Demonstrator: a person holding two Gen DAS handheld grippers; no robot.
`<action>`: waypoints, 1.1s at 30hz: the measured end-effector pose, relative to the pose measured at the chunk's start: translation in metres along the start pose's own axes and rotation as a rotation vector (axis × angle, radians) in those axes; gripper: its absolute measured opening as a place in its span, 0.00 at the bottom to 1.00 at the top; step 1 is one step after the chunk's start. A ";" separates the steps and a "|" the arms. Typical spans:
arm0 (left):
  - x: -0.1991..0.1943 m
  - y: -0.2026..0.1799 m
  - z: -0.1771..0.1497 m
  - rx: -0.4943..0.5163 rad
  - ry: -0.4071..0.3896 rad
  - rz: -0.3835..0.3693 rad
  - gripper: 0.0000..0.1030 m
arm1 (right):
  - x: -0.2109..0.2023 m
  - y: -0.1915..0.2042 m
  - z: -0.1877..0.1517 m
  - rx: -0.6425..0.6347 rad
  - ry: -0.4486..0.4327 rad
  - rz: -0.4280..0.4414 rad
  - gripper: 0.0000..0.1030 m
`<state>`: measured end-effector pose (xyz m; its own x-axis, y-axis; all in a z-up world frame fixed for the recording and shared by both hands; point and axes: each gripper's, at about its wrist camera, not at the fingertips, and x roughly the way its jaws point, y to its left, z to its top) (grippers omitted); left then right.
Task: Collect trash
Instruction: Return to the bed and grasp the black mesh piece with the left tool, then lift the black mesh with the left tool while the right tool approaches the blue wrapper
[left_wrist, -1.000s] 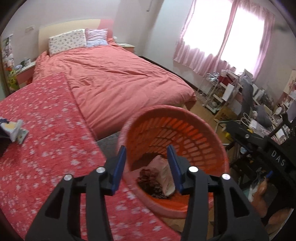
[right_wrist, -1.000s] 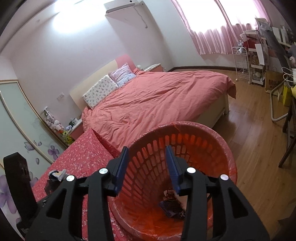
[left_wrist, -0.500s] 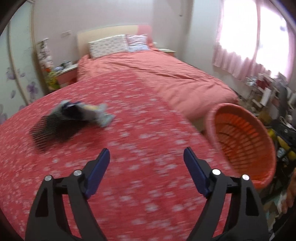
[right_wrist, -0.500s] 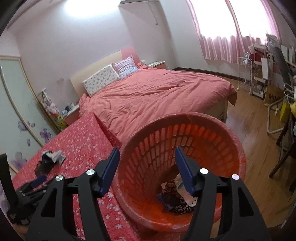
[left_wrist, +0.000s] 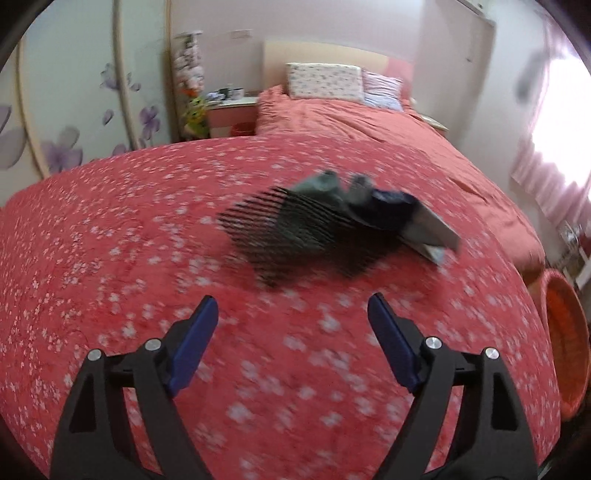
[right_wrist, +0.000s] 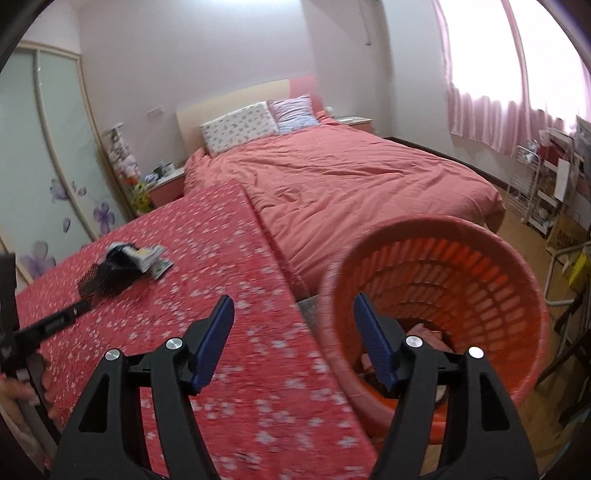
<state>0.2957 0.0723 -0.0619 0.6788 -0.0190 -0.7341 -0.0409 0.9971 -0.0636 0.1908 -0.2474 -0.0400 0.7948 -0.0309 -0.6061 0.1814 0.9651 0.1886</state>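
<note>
A pile of trash (left_wrist: 332, 229), black netting with crumpled wrappers and a grey packet, lies on the red flowered cloth (left_wrist: 110, 258). My left gripper (left_wrist: 291, 328) is open and empty, a short way in front of the pile. The pile also shows in the right wrist view (right_wrist: 122, 266), far left. The orange slatted basket (right_wrist: 461, 280) stands beside the cloth's right edge with some trash inside. My right gripper (right_wrist: 293, 328) is open and empty, over the gap between cloth and basket rim. The basket rim shows at the right edge of the left wrist view (left_wrist: 565, 339).
A bed with a salmon duvet (right_wrist: 351, 184) lies behind the flowered cloth. A nightstand (left_wrist: 229, 114) and a wardrobe with flower decals (left_wrist: 74, 92) stand at the left. Wire shelves and clutter (right_wrist: 546, 192) stand on the wood floor at the right.
My left gripper has swung left from the basket to face the trash pile and opened wide. My right gripper has opened wider and turned left; the basket now sits to its right.
</note>
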 end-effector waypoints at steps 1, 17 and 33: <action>0.002 0.004 0.004 -0.006 -0.007 0.005 0.79 | 0.002 0.007 0.000 -0.010 0.002 0.005 0.65; 0.068 -0.011 0.058 0.026 0.048 0.039 0.59 | 0.026 0.065 -0.006 -0.111 0.074 0.073 0.65; 0.031 0.018 0.036 0.019 0.011 -0.076 0.17 | 0.028 0.078 -0.013 -0.099 0.113 0.106 0.65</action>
<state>0.3423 0.0921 -0.0617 0.6712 -0.0950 -0.7351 0.0241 0.9940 -0.1064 0.2193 -0.1696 -0.0525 0.7349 0.0961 -0.6713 0.0377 0.9826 0.1819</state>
